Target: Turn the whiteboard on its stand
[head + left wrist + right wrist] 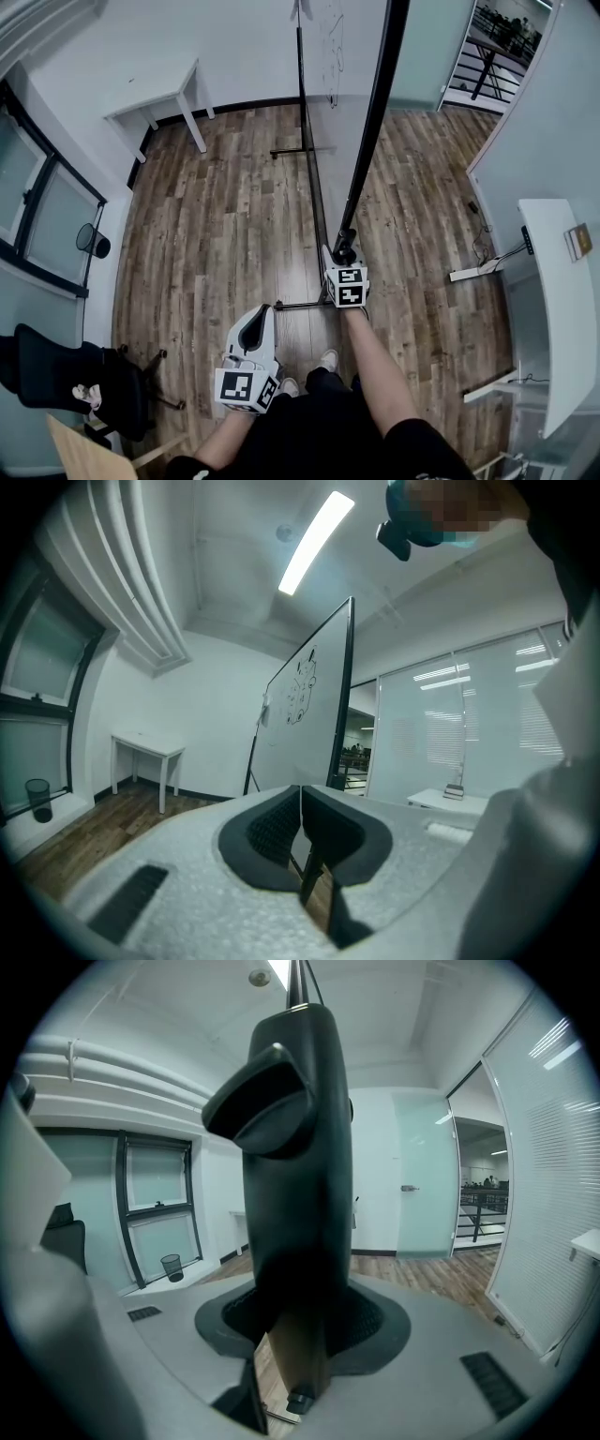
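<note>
The person's left gripper (263, 319) is hovering nearest, low in the head view just above their lap, and its jaws are resting together with nothing between the dark pads, as the left gripper view (300, 822) is showing. It is pointing roughly level toward the whiteboard (305, 714) without touching it. A little further out, the right gripper (343, 259) is gripping the black frame at the near lower corner of the whiteboard (337, 112); in the right gripper view the jaws (300, 1330) are standing part-way apart and clamping that dark frame edge, which is rising straight up through the middle of the picture. The board is hanging in its stand (315, 192) in the middle of the wooden floor (216, 234), seen almost edge-on from above, with its white face carrying a few scribbles and tilting to the left. The stand's near foot is lying just left of the right gripper, and its far foot is sitting near the wall. A small white table (173, 98) is standing against the far wall, a dark bin (94, 241) is sitting by the window at left, a black office chair (56, 370) is standing at lower left, and a white desk (562, 319) is running along the right side.
</note>
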### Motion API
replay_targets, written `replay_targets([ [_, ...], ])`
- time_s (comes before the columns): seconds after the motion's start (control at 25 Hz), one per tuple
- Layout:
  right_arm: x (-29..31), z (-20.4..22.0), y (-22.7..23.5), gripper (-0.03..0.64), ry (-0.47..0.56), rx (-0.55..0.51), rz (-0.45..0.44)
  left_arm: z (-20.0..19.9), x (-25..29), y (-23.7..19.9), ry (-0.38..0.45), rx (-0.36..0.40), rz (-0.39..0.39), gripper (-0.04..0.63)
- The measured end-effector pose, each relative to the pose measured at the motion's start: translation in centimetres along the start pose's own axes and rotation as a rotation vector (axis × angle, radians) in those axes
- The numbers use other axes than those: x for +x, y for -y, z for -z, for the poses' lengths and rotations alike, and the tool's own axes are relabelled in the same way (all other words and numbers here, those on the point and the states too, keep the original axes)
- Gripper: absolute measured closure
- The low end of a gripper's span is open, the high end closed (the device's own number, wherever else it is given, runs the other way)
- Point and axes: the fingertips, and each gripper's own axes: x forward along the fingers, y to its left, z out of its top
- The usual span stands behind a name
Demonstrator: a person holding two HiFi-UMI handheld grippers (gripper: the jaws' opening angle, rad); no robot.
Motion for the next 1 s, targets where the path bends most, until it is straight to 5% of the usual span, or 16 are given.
replay_targets([
  [1.0,-11.3,4.9,-3.6,0.453,0.027,0.013,0.028,1.9,-3.8,1.4,-0.017,-0.028,0.140,0.574],
])
